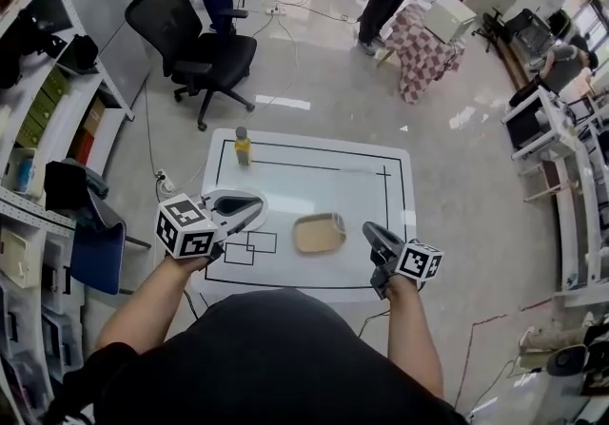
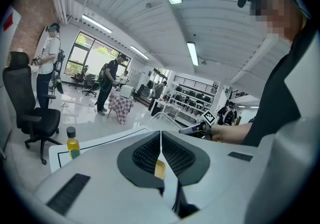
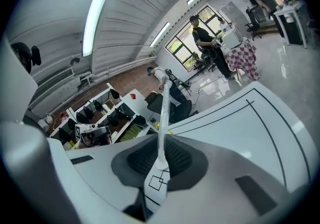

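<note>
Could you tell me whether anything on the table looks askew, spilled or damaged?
Nothing stands out: the oil bottle stands upright, the tan tray lies flat on the white table, no spill visible.

Glossy grey floor (image 1: 314, 62), black office chair (image 1: 190, 43)

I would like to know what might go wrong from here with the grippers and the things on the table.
The right gripper pinches a thin clear stick only by its lower end, so the stick may tilt or slip out. The oil bottle stands upright near the far left corner of the table, where a sweep could tip it off. The left gripper is shut, so it would push the tan tray rather than grasp it.
</note>
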The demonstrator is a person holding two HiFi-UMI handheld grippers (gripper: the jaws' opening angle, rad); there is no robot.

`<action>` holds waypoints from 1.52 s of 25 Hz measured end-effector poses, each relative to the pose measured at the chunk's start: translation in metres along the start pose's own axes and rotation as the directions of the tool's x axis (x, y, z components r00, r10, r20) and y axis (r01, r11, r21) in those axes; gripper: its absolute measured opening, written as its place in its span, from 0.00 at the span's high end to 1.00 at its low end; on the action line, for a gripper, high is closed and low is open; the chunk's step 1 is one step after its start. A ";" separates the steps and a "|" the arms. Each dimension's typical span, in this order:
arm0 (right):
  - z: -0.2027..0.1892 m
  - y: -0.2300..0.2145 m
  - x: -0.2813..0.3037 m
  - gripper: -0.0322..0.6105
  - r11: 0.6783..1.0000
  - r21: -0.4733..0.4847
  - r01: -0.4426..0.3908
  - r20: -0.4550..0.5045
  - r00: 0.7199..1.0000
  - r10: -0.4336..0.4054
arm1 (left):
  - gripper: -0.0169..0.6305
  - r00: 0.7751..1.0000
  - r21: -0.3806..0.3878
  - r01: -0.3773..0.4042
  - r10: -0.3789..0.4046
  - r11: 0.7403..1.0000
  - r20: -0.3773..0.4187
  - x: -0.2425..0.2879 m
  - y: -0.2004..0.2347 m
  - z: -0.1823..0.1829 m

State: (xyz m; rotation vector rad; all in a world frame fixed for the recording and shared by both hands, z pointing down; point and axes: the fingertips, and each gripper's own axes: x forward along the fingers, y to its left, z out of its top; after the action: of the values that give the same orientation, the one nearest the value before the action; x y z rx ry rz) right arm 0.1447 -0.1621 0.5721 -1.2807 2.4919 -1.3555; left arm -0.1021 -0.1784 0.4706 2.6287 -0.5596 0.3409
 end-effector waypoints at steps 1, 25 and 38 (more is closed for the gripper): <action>0.004 0.005 -0.001 0.87 1.000 -0.012 0.001 0.009 1.000 -0.001 | 0.93 1.000 0.003 0.002 -0.002 1.000 0.002 -0.001 -0.001 0.001; 0.075 0.083 -0.053 0.87 0.918 -0.332 0.218 0.228 0.963 -0.146 | 0.93 0.997 0.119 -0.071 0.066 0.990 0.043 -0.030 -0.004 0.023; 0.092 0.115 -0.060 0.87 0.817 -0.479 0.320 0.332 0.928 -0.169 | 0.93 0.989 0.159 -0.115 0.098 0.981 0.113 -0.042 -0.003 0.040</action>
State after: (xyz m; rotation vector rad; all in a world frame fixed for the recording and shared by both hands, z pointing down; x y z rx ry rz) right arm 0.1459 -0.1526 0.4133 -1.7983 2.6458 -0.4431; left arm -0.1322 -0.1802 0.4204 2.7952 -0.7387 0.2942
